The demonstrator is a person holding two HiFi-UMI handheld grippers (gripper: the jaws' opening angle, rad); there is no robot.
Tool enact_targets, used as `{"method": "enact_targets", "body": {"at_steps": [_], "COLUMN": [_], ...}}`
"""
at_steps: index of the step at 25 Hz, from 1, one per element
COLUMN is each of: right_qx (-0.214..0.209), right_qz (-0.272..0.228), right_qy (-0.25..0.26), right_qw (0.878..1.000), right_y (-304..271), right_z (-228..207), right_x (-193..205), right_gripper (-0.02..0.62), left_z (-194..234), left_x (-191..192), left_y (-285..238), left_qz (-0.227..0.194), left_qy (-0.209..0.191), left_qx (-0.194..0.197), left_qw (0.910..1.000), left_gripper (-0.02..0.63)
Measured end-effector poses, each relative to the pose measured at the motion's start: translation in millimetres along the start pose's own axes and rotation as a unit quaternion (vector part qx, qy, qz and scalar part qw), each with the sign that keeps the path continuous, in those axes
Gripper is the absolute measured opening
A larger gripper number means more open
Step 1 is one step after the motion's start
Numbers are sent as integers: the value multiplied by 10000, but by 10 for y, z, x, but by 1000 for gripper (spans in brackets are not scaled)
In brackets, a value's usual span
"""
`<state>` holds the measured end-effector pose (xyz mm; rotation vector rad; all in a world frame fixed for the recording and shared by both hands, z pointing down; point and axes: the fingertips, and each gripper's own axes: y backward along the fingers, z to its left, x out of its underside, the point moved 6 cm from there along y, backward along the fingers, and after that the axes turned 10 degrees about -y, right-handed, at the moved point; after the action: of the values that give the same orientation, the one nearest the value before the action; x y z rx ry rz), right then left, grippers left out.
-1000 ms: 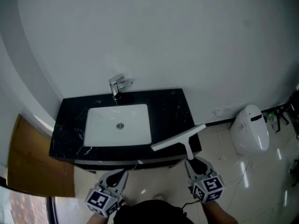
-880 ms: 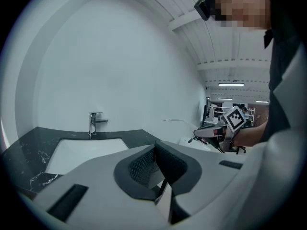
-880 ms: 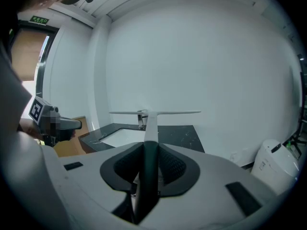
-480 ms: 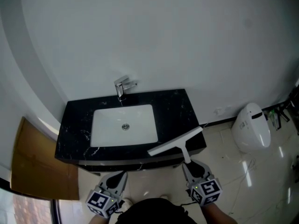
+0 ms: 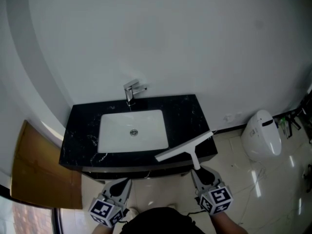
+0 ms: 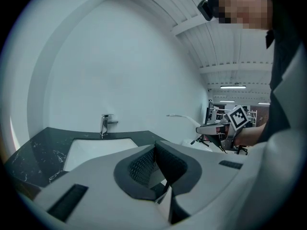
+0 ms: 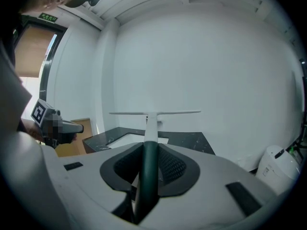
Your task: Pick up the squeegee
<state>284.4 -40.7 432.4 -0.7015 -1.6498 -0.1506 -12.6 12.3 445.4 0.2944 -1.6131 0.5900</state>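
Observation:
The squeegee (image 5: 185, 147) has a white blade and a white neck running into a dark green handle (image 7: 149, 169). My right gripper (image 5: 199, 168) is shut on that handle and holds the tool out over the front right corner of the black counter (image 5: 187, 111). In the right gripper view the blade (image 7: 154, 112) lies level in front of the white wall. My left gripper (image 5: 123, 184) hangs low at the left in front of the counter, its jaws closed together with nothing between them. In the left gripper view the jaws (image 6: 154, 163) point toward the white sink (image 6: 96, 150).
A white basin (image 5: 133, 129) is set into the counter, with a chrome tap (image 5: 131, 91) behind it. A white toilet (image 5: 263, 134) stands on the tiled floor at the right. A brown door (image 5: 41, 172) is at the left. A plain white wall rises behind.
Both grippers have drifted slightly to the left along the counter front, the squeegee moving with the right one. The grip is unchanged.

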Motion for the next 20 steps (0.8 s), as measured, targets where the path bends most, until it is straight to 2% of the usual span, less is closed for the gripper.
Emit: {"method": "enact_targets", "body": {"at_steps": [7,20], "right_qx": [3,-49], "right_qz": [8,-26], "right_qy": [120,29], "right_qw": [9999,10000], "right_y": [7,-14], "right_z": [20,34], "right_x": [13,34], "right_gripper": [96,97], "left_z": [6,-12], "left_x": [16,-1], "left_y": [50,68], "left_qz": [10,91], "left_qy": [-3,50], "left_qx": [-35,23], "left_qw": [10000,9999], "left_gripper": [3,3]}}
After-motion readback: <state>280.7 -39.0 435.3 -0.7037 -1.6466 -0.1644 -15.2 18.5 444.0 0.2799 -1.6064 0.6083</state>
